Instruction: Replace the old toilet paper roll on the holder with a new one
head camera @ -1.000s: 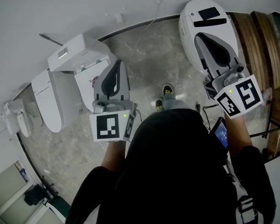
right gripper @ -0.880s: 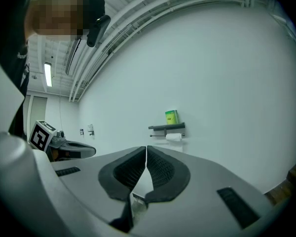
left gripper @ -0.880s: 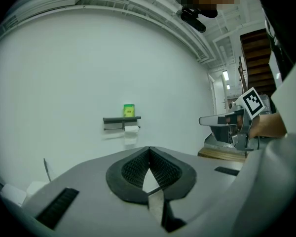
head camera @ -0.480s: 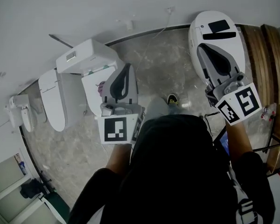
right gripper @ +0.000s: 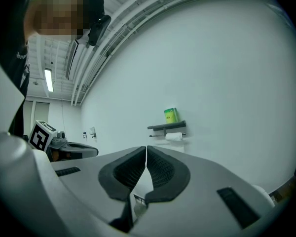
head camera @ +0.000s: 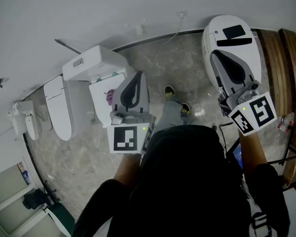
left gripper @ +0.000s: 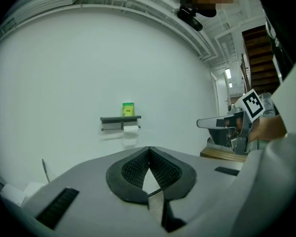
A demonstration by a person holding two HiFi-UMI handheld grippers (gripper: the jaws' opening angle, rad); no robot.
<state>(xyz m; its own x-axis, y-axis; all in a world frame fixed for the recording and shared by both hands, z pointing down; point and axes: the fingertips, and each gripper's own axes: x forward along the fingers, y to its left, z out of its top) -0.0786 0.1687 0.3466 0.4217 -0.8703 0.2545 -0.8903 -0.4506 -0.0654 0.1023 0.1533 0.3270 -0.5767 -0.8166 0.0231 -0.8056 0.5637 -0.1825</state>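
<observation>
On the far wall [left gripper: 64, 83], the roll [left gripper: 130, 129] lies crosswise at twelve o'clock, midway between left gripper [left gripper: 149, 149] and right gripper [right gripper: 146, 148], both closed, empty.

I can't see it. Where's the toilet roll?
The toilet roll hangs on the wall under a dark shelf with a green pack, centre of the left gripper view.

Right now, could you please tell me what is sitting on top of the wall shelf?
A green package stands on the wall shelf, above the toilet paper roll. Its print is too small to read, and anything behind it is covered.
</observation>
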